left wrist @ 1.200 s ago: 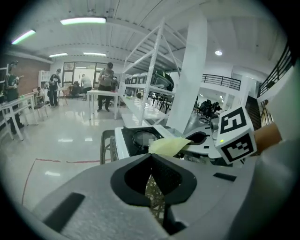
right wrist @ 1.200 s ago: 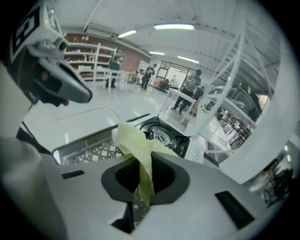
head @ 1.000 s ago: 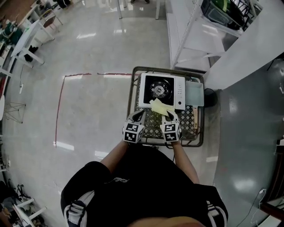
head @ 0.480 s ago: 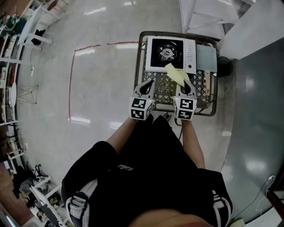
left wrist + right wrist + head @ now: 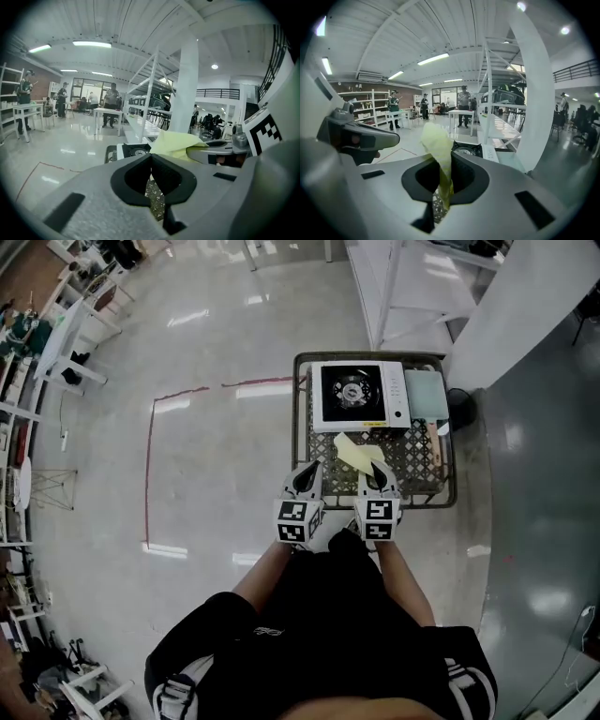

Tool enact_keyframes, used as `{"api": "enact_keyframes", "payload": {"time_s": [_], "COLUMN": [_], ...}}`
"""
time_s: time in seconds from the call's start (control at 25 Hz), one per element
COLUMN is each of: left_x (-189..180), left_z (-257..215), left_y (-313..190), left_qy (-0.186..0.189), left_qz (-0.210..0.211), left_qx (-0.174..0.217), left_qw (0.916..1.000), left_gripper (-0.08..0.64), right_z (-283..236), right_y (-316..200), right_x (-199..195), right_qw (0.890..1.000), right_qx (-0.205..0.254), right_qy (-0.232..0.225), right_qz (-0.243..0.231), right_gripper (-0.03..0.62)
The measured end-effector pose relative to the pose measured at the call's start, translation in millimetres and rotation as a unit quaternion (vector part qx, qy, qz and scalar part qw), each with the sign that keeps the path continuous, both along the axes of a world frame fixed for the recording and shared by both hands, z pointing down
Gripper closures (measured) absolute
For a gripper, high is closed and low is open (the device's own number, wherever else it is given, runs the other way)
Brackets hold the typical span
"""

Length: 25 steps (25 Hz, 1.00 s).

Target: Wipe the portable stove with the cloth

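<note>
The white portable stove (image 5: 352,395) with its black burner sits at the far end of a wire-mesh cart (image 5: 412,465). My right gripper (image 5: 378,471) is shut on a yellow cloth (image 5: 359,453), which hangs over the mesh just in front of the stove. The right gripper view shows the cloth (image 5: 438,140) pinched between the jaws of my right gripper (image 5: 443,159), with the stove (image 5: 469,150) beyond. My left gripper (image 5: 309,472) hovers beside it to the left, shut and holding nothing. In the left gripper view, the left gripper (image 5: 151,157) has its tips together, and the cloth (image 5: 176,142) is to the right.
A pale grey-green board (image 5: 427,395) lies right of the stove on the cart. White shelving (image 5: 403,287) and a white pillar (image 5: 506,315) stand behind the cart. Red tape (image 5: 155,446) marks the shiny floor on the left. People stand at distant tables (image 5: 110,110).
Both grippers have drawn back from the stove toward me and risen. The cloth came off the stove's front edge and now hangs over the mesh.
</note>
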<state>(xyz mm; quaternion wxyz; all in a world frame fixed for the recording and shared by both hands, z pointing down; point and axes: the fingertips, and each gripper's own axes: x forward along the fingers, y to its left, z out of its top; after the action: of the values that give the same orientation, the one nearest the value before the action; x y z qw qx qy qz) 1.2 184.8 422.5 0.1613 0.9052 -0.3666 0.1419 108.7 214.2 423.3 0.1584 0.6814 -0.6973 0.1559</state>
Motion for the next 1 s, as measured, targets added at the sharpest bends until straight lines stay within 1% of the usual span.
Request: {"api": "enact_keyframes", "payload": {"time_s": [0.12, 0.24, 0.36, 0.44, 0.6, 0.8, 0.88, 1.0], "left_x": [-39.0, -74.0, -102.2, -116.1, -130.2, -149.4, -154.9, -155.2], "left_z": [-7.9, -26.7, -47.9, -56.2, -67.1, -81.3, -82.1, -80.1], "left_y": [9.6, 14.7, 20.4, 27.3, 40.9, 53.7, 54.9, 56.3], "left_qy": [0.004, 0.016, 0.024, 0.028, 0.045, 0.056, 0.058, 0.064], "left_qz": [-0.012, -0.027, -0.027, -0.023, -0.016, -0.006, -0.006, -0.01], "left_qx": [0.011, 0.028, 0.051, 0.059, 0.07, 0.088, 0.091, 0.089], "left_qw": [0.9999, 0.9991, 0.998, 0.9976, 0.9964, 0.9945, 0.9941, 0.9939], "left_gripper": [0.541, 0.541, 0.541, 0.541, 0.541, 0.541, 0.541, 0.541], "right_z": [-12.4, -34.8, -61.7, -73.8, -81.6, -94.9, -98.8, -97.4], "right_y": [11.6, 21.3, 31.6, 41.2, 60.4, 83.0, 86.9, 89.4], "right_x": [-33.3, -55.3, -76.8, -88.9, -99.9, -115.0, -121.5, -124.6], "right_qw": [1.0, 0.999, 0.998, 0.997, 0.995, 0.992, 0.992, 0.992], "right_qx": [0.019, 0.042, 0.069, 0.079, 0.09, 0.11, 0.117, 0.116], "right_qy": [-0.008, 0.004, 0.015, 0.02, 0.028, 0.032, 0.036, 0.04], "right_qz": [-0.009, -0.011, -0.007, -0.001, 0.02, 0.044, 0.043, 0.033], "right_gripper": [0.575, 0.575, 0.575, 0.575, 0.575, 0.577, 0.577, 0.577]}}
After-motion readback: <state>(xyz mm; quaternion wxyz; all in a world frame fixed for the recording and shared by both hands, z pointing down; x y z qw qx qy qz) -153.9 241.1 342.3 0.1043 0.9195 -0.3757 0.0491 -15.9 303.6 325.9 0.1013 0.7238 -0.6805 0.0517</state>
